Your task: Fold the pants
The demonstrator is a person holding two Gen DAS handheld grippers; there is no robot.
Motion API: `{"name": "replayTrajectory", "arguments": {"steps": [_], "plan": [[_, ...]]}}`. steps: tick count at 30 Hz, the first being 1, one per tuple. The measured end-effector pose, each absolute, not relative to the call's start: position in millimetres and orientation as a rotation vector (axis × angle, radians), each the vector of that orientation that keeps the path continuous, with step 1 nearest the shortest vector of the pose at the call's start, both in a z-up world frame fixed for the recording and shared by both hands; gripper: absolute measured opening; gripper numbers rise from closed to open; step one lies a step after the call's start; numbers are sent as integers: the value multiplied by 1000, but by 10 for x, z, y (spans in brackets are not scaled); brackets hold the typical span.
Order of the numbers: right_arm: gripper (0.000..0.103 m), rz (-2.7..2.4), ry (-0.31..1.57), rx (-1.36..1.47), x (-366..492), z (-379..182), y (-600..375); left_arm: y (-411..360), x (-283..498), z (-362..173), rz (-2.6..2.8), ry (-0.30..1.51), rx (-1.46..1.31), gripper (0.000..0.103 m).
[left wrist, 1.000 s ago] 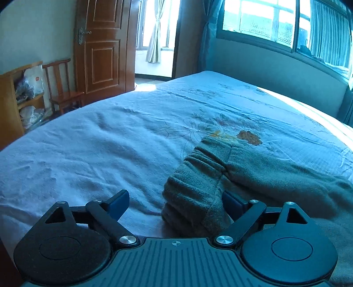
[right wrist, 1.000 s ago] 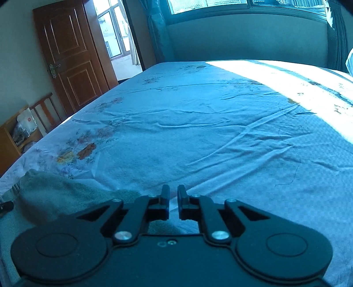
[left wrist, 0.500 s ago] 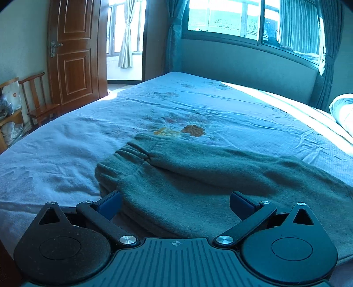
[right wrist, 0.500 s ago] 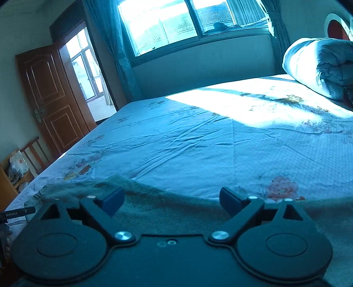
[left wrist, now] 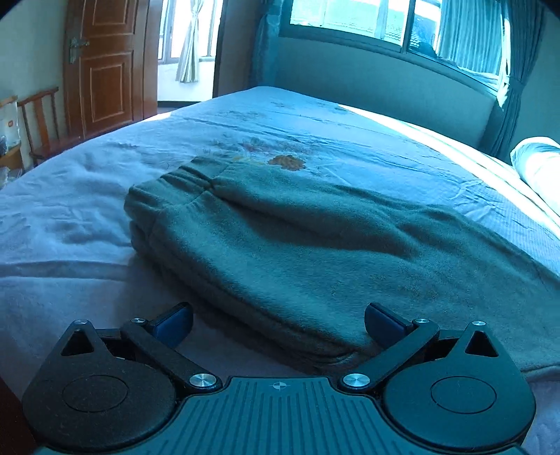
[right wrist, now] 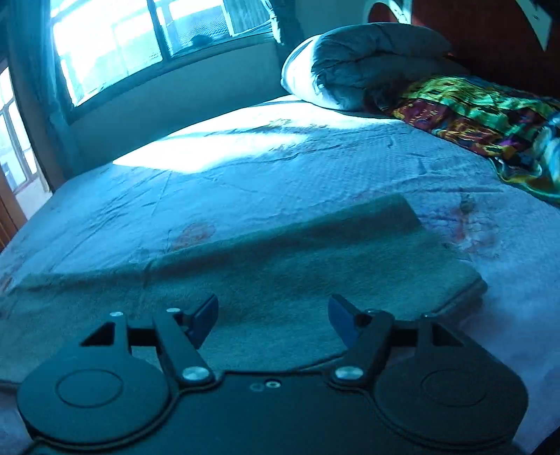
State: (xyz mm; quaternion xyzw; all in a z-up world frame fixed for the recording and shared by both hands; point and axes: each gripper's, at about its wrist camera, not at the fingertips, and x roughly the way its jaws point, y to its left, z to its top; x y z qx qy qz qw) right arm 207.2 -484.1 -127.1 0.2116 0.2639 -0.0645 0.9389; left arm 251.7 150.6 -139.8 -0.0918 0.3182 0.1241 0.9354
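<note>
Pants [left wrist: 315, 252]: dark green fleece, lying flat on the bed [left wrist: 87, 210], folded lengthwise so one leg sits on the other. From the left wrist view the waistband [left wrist: 168, 189] sits at about 10 o'clock, and the legs run off toward 4 o'clock. The stacked edge nearest the camera shows several layers of cloth.

Left gripper [left wrist: 279, 323]: jaws spread wide, holding nothing. Blue pads [left wrist: 171, 323] sit either side of the near folded edge of the pants; I cannot tell whether they touch the cloth.

Right gripper [right wrist: 273, 320]: jaws also wide apart, empty. From this view the pants [right wrist: 280, 273] fill the foreground from 9 o'clock across to 3 o'clock, with the leg end [right wrist: 465, 280] squared off at about 2 o'clock. The upper layer stops short of the lower one, leaving a strip at 12 to 1 o'clock.

Surroundings: light blue sheet with faded flower prints. Rolled grey quilt [right wrist: 367, 66] at 1 o'clock in the right view, a bright patterned cloth [right wrist: 490, 115] just beside it at 2 o'clock. Window [left wrist: 385, 21] at 1 o'clock in the left view, wooden door [left wrist: 105, 66] at 10 o'clock, wooden chair [left wrist: 42, 126] near the door at 9 o'clock. A sun patch lies across the far side of the bed.
</note>
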Motion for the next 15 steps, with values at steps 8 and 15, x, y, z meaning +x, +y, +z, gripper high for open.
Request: {"name": "replayTrajectory", "arguments": {"steps": [8,15], "plan": [[61,-283,405,943,1497,-1664,-5771,781,2712,-1266,189,637,-101,103],[50,-234,348,1067,1553,-1886,-5958,714,2556,-1154,252,545,-146,103]]}}
